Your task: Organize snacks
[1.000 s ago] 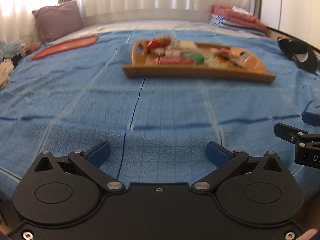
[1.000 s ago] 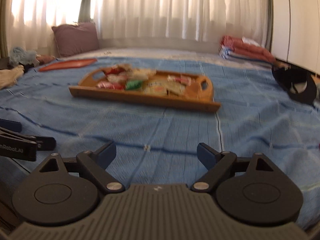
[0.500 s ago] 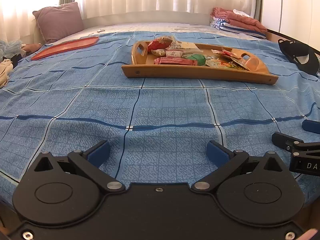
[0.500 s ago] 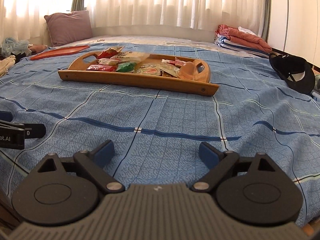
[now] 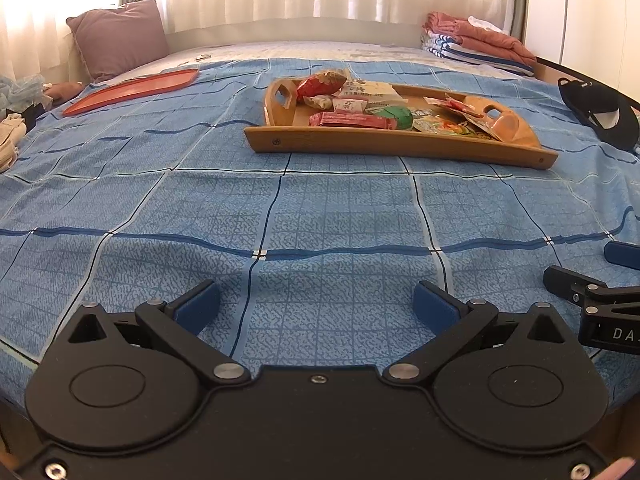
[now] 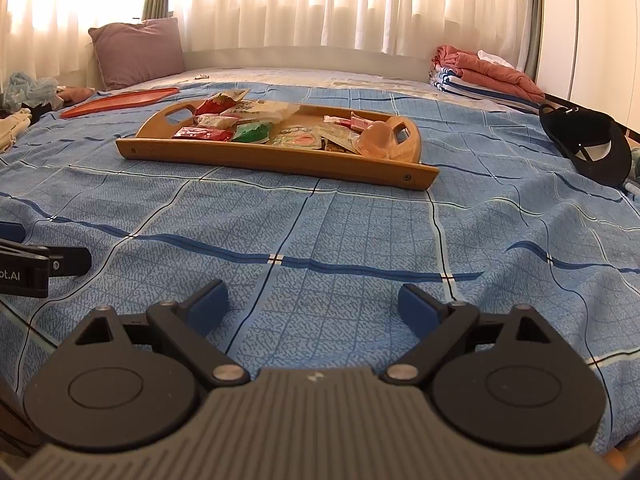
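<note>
A wooden tray [image 5: 400, 146] with handle cut-outs lies on the blue checked bedspread, far ahead of both grippers; it also shows in the right wrist view [image 6: 276, 160]. It holds several snack packets: a long red packet [image 5: 352, 120], a green one [image 5: 396, 117], a red bag [image 5: 320, 82] and white wrappers. My left gripper [image 5: 316, 304] is open and empty, low over the near part of the bed. My right gripper [image 6: 312, 300] is open and empty beside it, seen at the right edge of the left wrist view [image 5: 592, 300].
A flat red tray [image 5: 132, 90] lies far left by a mauve pillow [image 5: 120, 38]. Folded clothes [image 5: 476, 46] are stacked far right. A black cap [image 5: 600, 110] lies at the right. Loose cloth [image 5: 12, 136] sits at the left edge.
Both grippers have steadied and risen slightly; the tray view went from blurred to sharp. Both jaws stay open and empty.
</note>
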